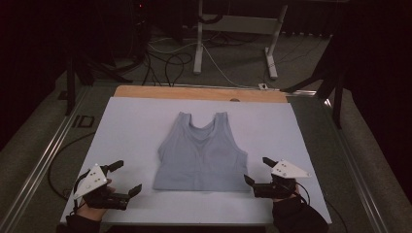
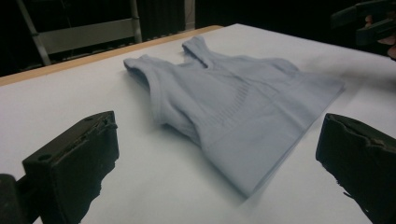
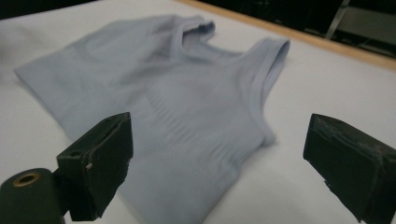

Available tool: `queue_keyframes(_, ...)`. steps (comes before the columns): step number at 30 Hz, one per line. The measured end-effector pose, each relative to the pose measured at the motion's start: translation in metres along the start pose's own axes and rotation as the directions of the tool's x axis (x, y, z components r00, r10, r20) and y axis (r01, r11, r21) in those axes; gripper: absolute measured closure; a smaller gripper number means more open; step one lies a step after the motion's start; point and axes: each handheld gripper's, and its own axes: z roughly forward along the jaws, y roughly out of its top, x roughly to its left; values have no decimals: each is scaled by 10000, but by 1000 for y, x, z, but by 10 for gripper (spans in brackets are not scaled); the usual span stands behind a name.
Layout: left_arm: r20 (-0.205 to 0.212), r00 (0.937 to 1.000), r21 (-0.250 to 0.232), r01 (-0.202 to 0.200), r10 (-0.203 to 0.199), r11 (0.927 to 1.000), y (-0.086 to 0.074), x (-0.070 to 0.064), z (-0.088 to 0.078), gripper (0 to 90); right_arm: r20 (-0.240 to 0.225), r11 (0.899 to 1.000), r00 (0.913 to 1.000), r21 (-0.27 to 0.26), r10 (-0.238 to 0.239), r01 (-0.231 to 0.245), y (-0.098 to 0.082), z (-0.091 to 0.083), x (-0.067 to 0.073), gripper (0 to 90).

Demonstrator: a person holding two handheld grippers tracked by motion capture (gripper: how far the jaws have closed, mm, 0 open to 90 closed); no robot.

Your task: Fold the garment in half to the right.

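Note:
A pale blue sleeveless top point(image 1: 201, 154) lies flat in the middle of the white table cover point(image 1: 131, 131), straps toward the far edge. My left gripper point(image 1: 125, 178) stands open near the front left, a short way from the top's lower left corner. My right gripper point(image 1: 259, 171) is open beside the lower right corner. In the left gripper view the top point(image 2: 238, 112) lies ahead between my wide-apart jaws, nothing held by the left gripper point(image 2: 219, 149). In the right gripper view the top point(image 3: 168, 107) sits just ahead of the open right gripper point(image 3: 219, 154), its hem corner low between the jaws.
A wooden strip point(image 1: 199, 93) edges the far side of the table. Metal rails point(image 1: 43, 155) run along both sides. Beyond the table stand a white frame point(image 1: 233, 29) and loose cables point(image 1: 170, 58) on the floor. The surroundings are dark.

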Motion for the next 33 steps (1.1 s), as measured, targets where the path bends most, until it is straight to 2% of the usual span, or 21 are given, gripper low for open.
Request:
queue_keyframes(2,-18,10000,31,-62,62,10000,5,0,-1,0,-85,9999,9999,-94,58,-59,9,-2,-1,83)
queue_keyframes(5,23,9999,67,-125,125,9999,11,1,-1,0,-108,9996,9999,-247,-121,118,24,-3,-2,83)
queue_keyframes(7,63,9996,249,-261,260,9993,20,2,-1,0,-132,9990,9998,-425,-165,159,37,-4,-3,83)
queue_keyframes(11,145,9998,248,-164,160,9996,28,4,-1,0,-163,9973,9991,-632,-379,368,54,-1,-4,83)
queue_keyframes(13,156,9992,350,-364,359,9987,32,3,-1,0,-238,9969,9990,-706,-376,359,61,1,-4,83)
queue_keyframes(18,215,9992,403,-342,333,9986,40,3,1,0,-318,9951,9975,-776,-636,610,77,11,-2,84)
queue_keyframes(24,217,9996,477,-205,195,9987,50,2,4,0,-643,9933,9945,-863,-830,774,92,24,2,84)
queue_keyframes(29,40,9999,778,-169,167,9968,55,0,11,0,-841,9926,9920,-843,-940,869,102,39,6,84)
queue_keyframes(33,106,9999,1033,-34,23,9946,58,-2,18,0,-966,9912,9898,-917,-1043,955,111,52,9,83)
